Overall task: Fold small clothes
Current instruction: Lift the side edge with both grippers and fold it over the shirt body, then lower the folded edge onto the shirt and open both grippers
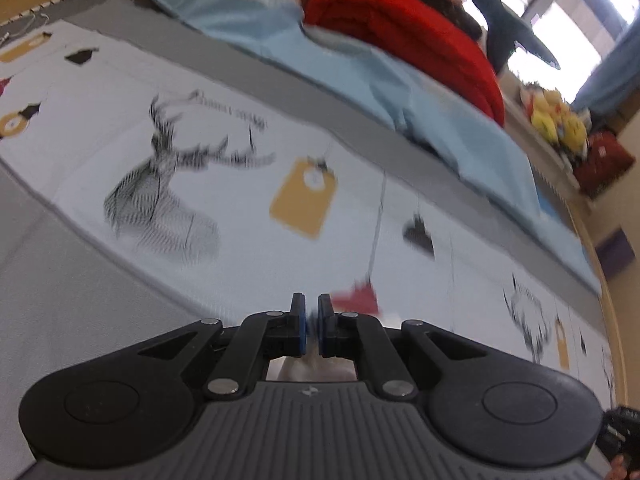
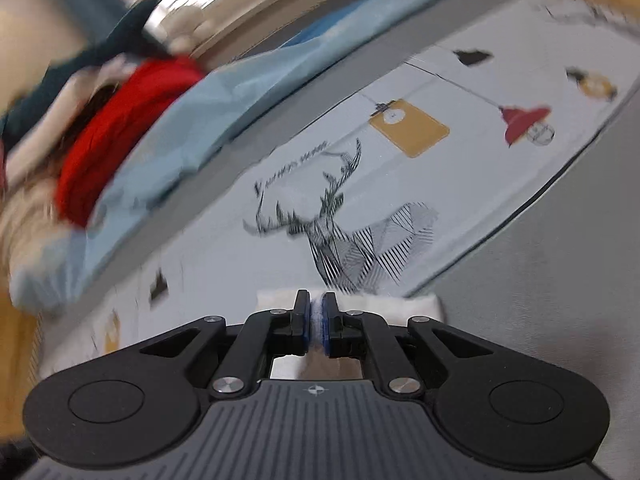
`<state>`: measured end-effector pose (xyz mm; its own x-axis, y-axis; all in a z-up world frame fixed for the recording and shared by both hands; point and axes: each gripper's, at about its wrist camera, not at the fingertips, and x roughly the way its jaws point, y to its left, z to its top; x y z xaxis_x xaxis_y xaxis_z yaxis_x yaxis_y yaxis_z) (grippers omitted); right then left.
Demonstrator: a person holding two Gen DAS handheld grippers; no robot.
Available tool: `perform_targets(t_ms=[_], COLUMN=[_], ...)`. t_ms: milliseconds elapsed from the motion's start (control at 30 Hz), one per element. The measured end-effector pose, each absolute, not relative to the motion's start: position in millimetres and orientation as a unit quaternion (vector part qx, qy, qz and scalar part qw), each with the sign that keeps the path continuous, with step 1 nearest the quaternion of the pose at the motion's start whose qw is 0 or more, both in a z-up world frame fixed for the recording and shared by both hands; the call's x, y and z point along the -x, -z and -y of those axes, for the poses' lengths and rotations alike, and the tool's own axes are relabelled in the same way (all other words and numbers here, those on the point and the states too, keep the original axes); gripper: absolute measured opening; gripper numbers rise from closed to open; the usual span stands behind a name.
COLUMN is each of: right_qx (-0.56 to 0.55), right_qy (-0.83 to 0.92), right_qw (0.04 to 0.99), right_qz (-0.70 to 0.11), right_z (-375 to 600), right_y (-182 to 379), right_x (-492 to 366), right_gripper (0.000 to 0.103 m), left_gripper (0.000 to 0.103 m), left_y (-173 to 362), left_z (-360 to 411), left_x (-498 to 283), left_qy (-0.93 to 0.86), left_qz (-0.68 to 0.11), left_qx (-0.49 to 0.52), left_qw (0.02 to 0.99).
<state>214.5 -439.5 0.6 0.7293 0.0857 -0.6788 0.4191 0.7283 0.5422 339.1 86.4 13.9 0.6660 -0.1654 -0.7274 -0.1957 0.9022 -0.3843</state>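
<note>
My right gripper (image 2: 316, 310) is shut on a small white garment (image 2: 416, 306), whose folded edge spreads to both sides of the fingers just above the bed. My left gripper (image 1: 311, 314) is nearly shut, with white cloth (image 1: 312, 364) showing between and below its fingers; it appears to pinch the same white garment. Both hover low over the printed bed cover (image 1: 240, 168) with a deer drawing (image 2: 344, 236). Both views are motion-blurred.
A pile of clothes lies along the far side of the bed: a light blue piece (image 1: 420, 116), a red one (image 1: 408, 36) and a dark teal one (image 2: 96, 44). Grey bedding (image 2: 540, 280) borders the cover. Yellow toys (image 1: 560, 120) sit on a shelf beyond.
</note>
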Motion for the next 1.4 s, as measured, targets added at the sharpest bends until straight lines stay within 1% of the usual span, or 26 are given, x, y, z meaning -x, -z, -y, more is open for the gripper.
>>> perform_targets(t_ms=[33,67,100,133,167,233,267,300,367,433,467,500,567,600,733,867,933,1000,1100,1133,1167,1233,1267,1300,1400], right_qx=[-0.374,-0.386,-0.390,-0.384,-0.375,-0.350,-0.327,-0.296,-0.203,-0.093,-0.054,-0.029,-0.029,-0.031,-0.006,-0.017,-0.036,-0.073,-0.118,-0.128,-0.141,-0.167,-0.175,-0.175,-0.162], right_qy=[0.105,0.119,0.135,0.152,0.163,0.166,0.163,0.158,0.129,0.074,0.049,0.029,-0.017,-0.031,-0.055,-0.063,-0.063,-0.068,-0.032,-0.019,-0.004,0.006,0.006,0.010,0.016], right_qw=[0.856,0.857,0.860,0.863,0.865,0.873,0.881,0.889,0.906,0.918,0.918,0.915,0.901,0.893,0.867,0.866,0.873,0.888,0.920,0.927,0.933,0.938,0.938,0.936,0.936], right_qz=[-0.341,-0.320,-0.300,-0.291,-0.291,-0.297,-0.301,-0.312,-0.348,-0.377,-0.390,-0.402,-0.432,-0.447,-0.495,-0.495,-0.482,-0.449,-0.372,-0.351,-0.331,-0.302,-0.297,-0.305,-0.312], right_z=[444,447,450,450,449,447,443,438,419,394,384,374,365,360,344,332,334,342,357,361,367,376,380,382,383], right_y=[4,8,9,10,10,6,1,-5,-16,-20,-18,-15,-6,0,26,35,35,33,27,26,24,20,18,17,16], right_x=[-221,-226,-228,-230,-229,-226,-222,-220,-214,-203,-199,-196,-195,-197,-207,-225,-232,-234,-238,-238,-237,-233,-232,-234,-233], right_gripper=[0.010,0.010,0.024,0.036,0.049,0.048,0.048,0.048,0.048,0.048,0.043,0.033,0.023,0.021,0.021,0.021,0.021,0.021,0.021,0.022,0.022,0.027,0.032,0.033,0.036], left_gripper=[0.008,0.019,0.027,0.039,0.044,0.045,0.049,0.051,0.054,0.054,0.054,0.054,0.054,0.054,0.054,0.054,0.054,0.054,0.057,0.063,0.065,0.065,0.065,0.066,0.073], left_y=[-11,-7,-4,-3,-4,-10,-15,-20,-30,-37,-38,-39,-40,-37,-14,14,26,32,35,35,35,35,35,34,27], left_z=[-90,-94,-97,-101,-103,-105,-104,-102,-91,-75,-68,-61,-47,-41,-14,-3,1,1,-11,-17,-24,-37,-43,-46,-56], left_x=[-344,-347,-349,-350,-349,-345,-342,-339,-326,-306,-298,-291,-278,-275,-277,-295,-306,-320,-342,-346,-350,-354,-354,-355,-353], left_qy=[-0.023,-0.038,-0.050,-0.060,-0.068,-0.064,-0.052,-0.035,0.004,0.062,0.088,0.112,0.156,0.168,0.180,0.178,0.152,0.107,0.043,0.018,-0.003,-0.026,-0.037,-0.046,-0.069], left_qz=[-0.395,-0.389,-0.390,-0.394,-0.395,-0.396,-0.405,-0.416,-0.430,-0.439,-0.445,-0.451,-0.450,-0.453,-0.477,-0.515,-0.522,-0.518,-0.479,-0.467,-0.460,-0.456,-0.455,-0.454,-0.444], left_qx=[0.227,0.231,0.231,0.227,0.222,0.205,0.192,0.173,0.109,0.036,0.010,-0.009,-0.032,-0.043,-0.090,-0.104,-0.115,-0.104,-0.028,-0.003,0.027,0.072,0.084,0.087,0.077], left_qw=[0.890,0.891,0.890,0.889,0.889,0.893,0.892,0.892,0.896,0.896,0.891,0.885,0.879,0.875,0.856,0.832,0.831,0.842,0.876,0.884,0.887,0.887,0.886,0.886,0.890])
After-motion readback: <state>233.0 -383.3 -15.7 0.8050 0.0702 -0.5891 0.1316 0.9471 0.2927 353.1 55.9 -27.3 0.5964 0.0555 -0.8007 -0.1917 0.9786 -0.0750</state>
